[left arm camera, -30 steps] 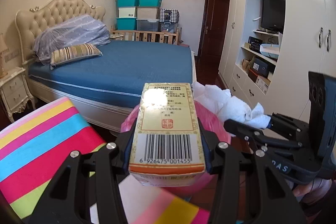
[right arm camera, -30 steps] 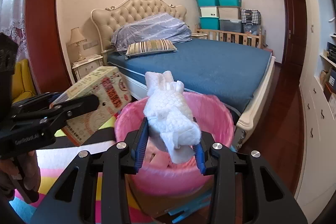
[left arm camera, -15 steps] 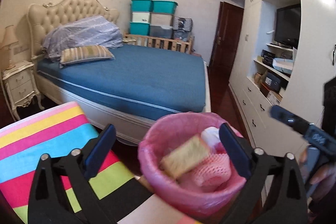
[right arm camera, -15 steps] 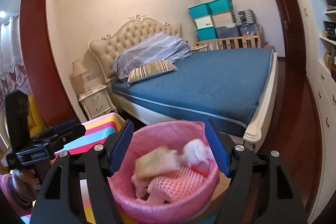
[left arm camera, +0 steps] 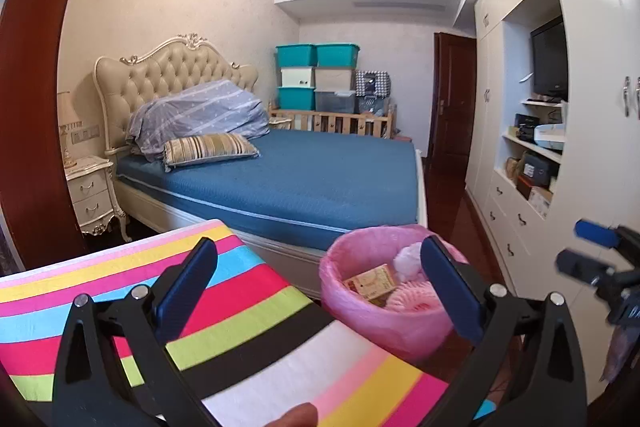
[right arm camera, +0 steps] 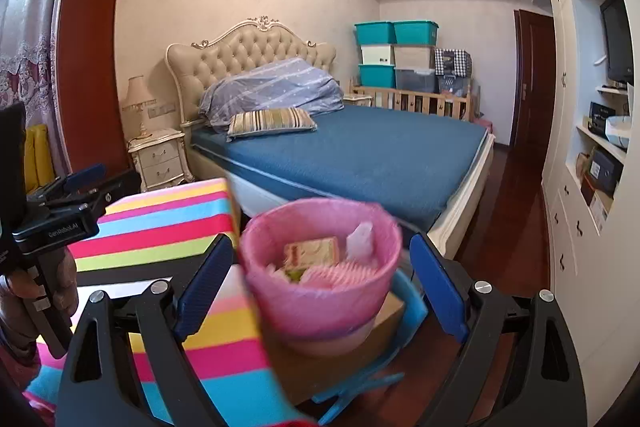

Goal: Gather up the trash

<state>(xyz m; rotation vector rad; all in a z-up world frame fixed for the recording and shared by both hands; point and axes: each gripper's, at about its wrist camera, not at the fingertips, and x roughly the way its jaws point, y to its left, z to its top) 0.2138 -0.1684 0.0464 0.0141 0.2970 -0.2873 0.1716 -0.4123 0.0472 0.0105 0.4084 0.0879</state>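
A pink-lined trash bin (left arm camera: 384,323) (right arm camera: 320,303) stands beside the striped table. Inside it lie a yellow carton (left arm camera: 370,285) (right arm camera: 312,253), a white tissue wad (left arm camera: 406,261) (right arm camera: 360,241) and pink foam netting (left arm camera: 412,301) (right arm camera: 352,273). My left gripper (left arm camera: 320,287) hangs open over the table's edge, pulled back from the bin, with nothing between its fingers. My right gripper (right arm camera: 322,279) frames the bin from behind and above; its jaws are still opening and hold nothing. Each gripper shows at the edge of the other's view.
The striped cloth table (left arm camera: 200,327) (right arm camera: 168,227) fills the near left. A bed (left arm camera: 300,179) stands behind the bin, a nightstand (left arm camera: 94,195) at left, white cupboards (left arm camera: 568,187) at right. The bin rests on a cardboard box (right arm camera: 340,359) with a blue object (right arm camera: 360,387).
Both grippers opened and dropped their loads: the carton and the tissue wad now lie in the bin. Both have since drawn back and risen, so the bin looks smaller.
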